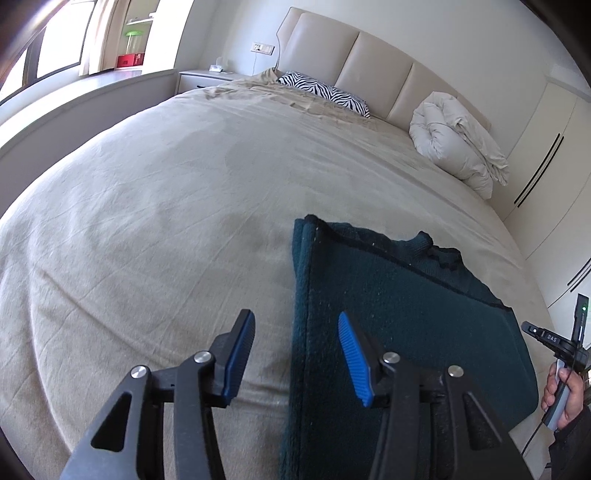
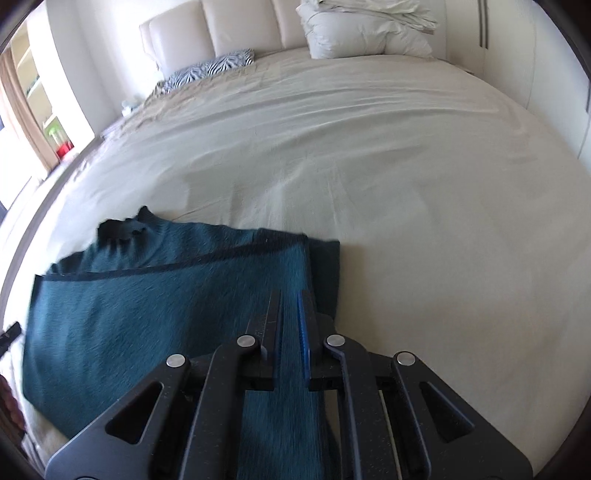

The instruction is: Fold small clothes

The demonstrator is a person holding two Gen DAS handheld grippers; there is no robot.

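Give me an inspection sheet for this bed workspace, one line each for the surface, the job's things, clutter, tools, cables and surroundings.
Surface: bed sheet, beige, lightly wrinkled.
Job's things: teal sweater, partly folded, lying flat on the sheet, collar towards the headboard.
Clutter: zebra pillow and a rolled white duvet at the head end, apart from the sweater.
Tools: left tool open above the sweater's left edge; right tool nearly shut with sweater fabric between its fingers.
Cables: thin black lead by the person's right hand; a wire hangs from the wall socket.
Surroundings: padded headboard, nightstand, window with curtain, wardrobe doors.
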